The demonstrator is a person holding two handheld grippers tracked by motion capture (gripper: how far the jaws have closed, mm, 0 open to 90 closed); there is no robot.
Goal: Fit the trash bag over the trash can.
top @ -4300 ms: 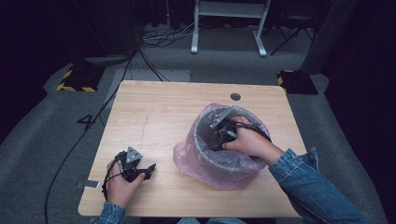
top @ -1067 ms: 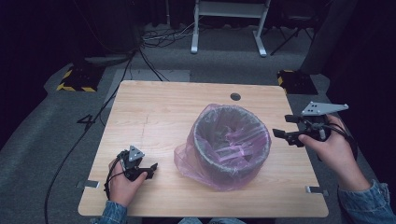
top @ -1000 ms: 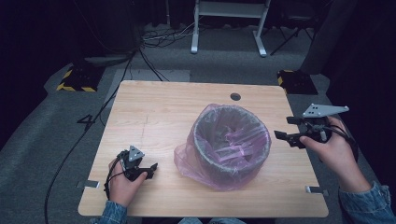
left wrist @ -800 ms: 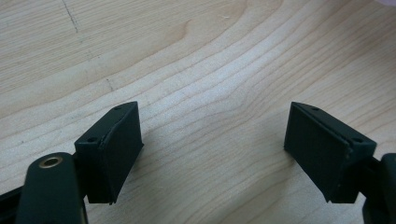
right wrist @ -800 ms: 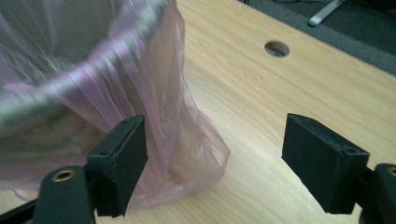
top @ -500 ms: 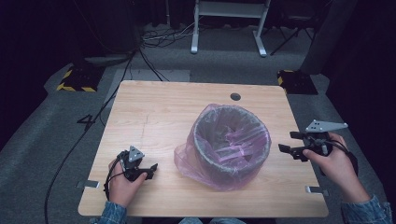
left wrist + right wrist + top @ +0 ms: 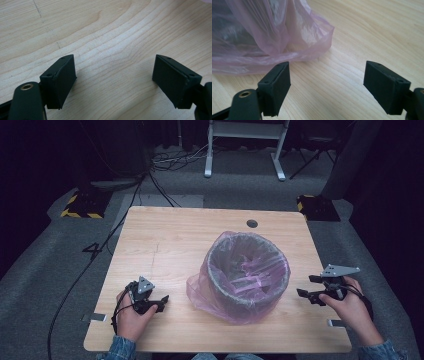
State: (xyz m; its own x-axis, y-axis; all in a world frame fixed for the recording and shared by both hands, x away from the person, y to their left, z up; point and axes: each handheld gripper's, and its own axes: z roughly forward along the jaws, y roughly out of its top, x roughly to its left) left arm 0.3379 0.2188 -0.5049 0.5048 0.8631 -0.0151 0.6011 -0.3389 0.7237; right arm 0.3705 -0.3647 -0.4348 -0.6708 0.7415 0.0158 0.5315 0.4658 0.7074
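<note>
On the wooden table point(image 7: 165, 240) stands a round bin point(image 7: 248, 270) lined with a pink plastic bag point(image 7: 205, 292), right of centre and toward the near edge; what lies inside it is hard to make out through the crumpled film. The right gripper point(image 7: 309, 287) sits just right of the bin at the table's right edge, jaws wide apart and holding nothing, the bag's folds point(image 7: 274, 32) filling the far left of its own view and cut off by the frame. The left gripper point(image 7: 159, 301) rests near the table's near-left corner, well apart from the bin, jaws likewise spread over bare wood point(image 7: 112, 37)
</note>
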